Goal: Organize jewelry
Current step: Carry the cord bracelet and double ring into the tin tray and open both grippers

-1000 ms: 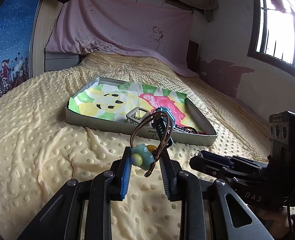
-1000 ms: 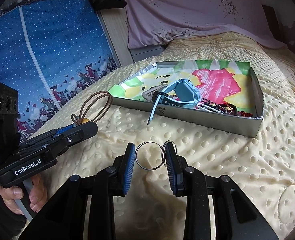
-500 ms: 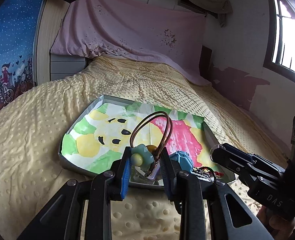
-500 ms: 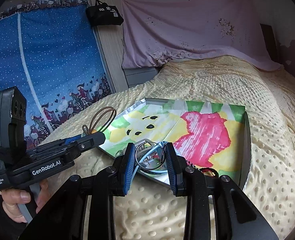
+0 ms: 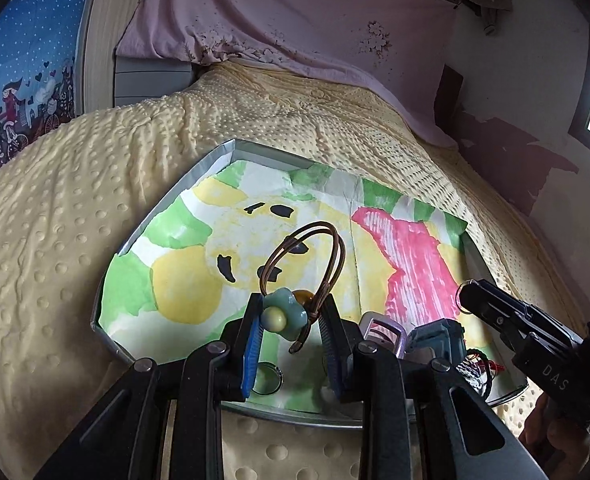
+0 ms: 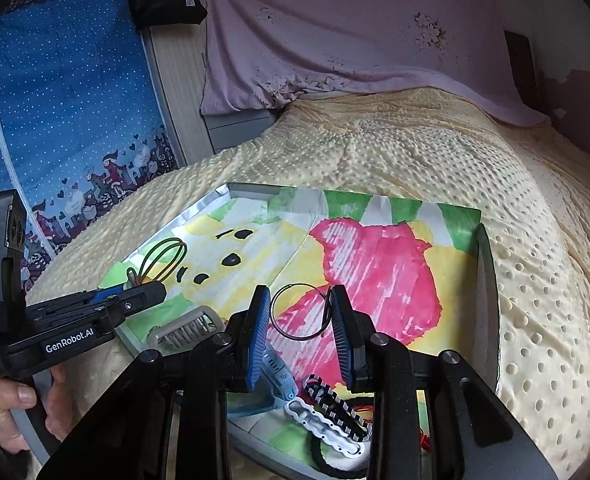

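My left gripper [image 5: 291, 322] is shut on a brown cord bracelet [image 5: 315, 256] with a pale green flower bead [image 5: 284, 316], held above the near left part of the tray [image 5: 167, 200]. My right gripper [image 6: 301, 312] is shut on a thin dark metal hoop [image 6: 301, 312], held above the tray's [image 6: 489, 280] pink patch. The tray has grey walls and a painted paper lining. In it lie a blue watch [image 6: 273, 376], a white link bracelet [image 6: 323, 426], a black-and-white woven band [image 6: 335, 402], a silver ring [image 5: 267, 380] and a grey buckle [image 5: 383, 334].
The tray rests on a yellow dotted blanket [image 5: 55, 240] over a bed. A pink cloth [image 5: 279, 20] hangs behind the bed. A blue patterned panel [image 6: 63, 112] stands to the left. Each gripper shows in the other's view: right one [image 5: 515, 324], left one [image 6: 79, 316].
Both grippers have risen from the blanket in front of the tray and moved forward over it, still holding the bracelet and the hoop. The views now look down into the tray.
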